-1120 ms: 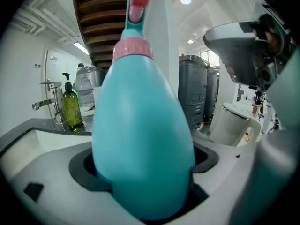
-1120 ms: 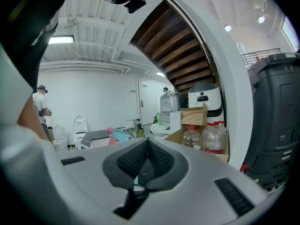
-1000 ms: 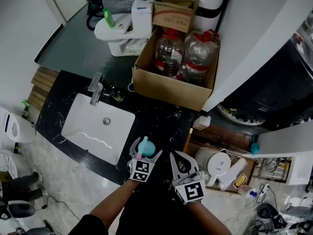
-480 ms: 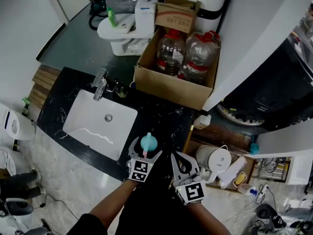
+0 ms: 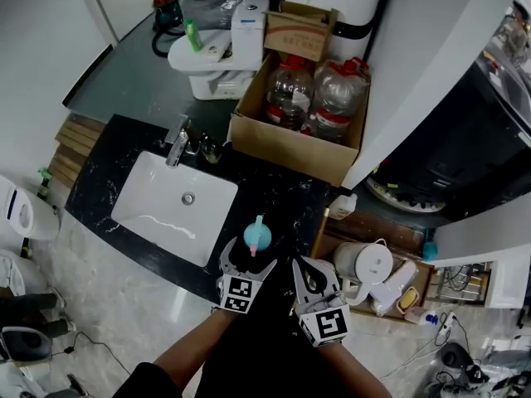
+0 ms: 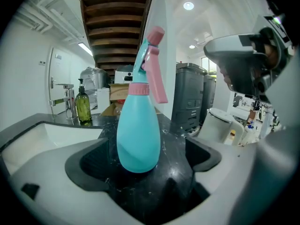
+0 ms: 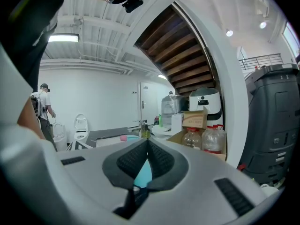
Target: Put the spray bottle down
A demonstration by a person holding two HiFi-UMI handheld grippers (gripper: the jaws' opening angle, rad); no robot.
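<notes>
L gripper (image 5: 248, 256) backed off since earlier frame, jaws just opened wide, not touching spray bottle (image 5: 256, 237); it stands upright on table (image 5: 290, 207) beside sink (image 5: 158, 210). R gripper (image 5: 305, 274) clenched, empty. Put-down looks done; only withdrawal left.

My head camera looks steeply down from high above onto the black counter (image 5: 286, 201), with my left gripper (image 5: 247, 257) and right gripper (image 5: 307, 265) at its bottom edge. The camera on my left gripper sits low and close behind the spray bottle (image 6: 138, 135), facing along the counter, while the one on my right gripper faces nearly level the same way. All three views take in that bottle, and the head and right gripper views also share the water jugs (image 7: 213, 139).
</notes>
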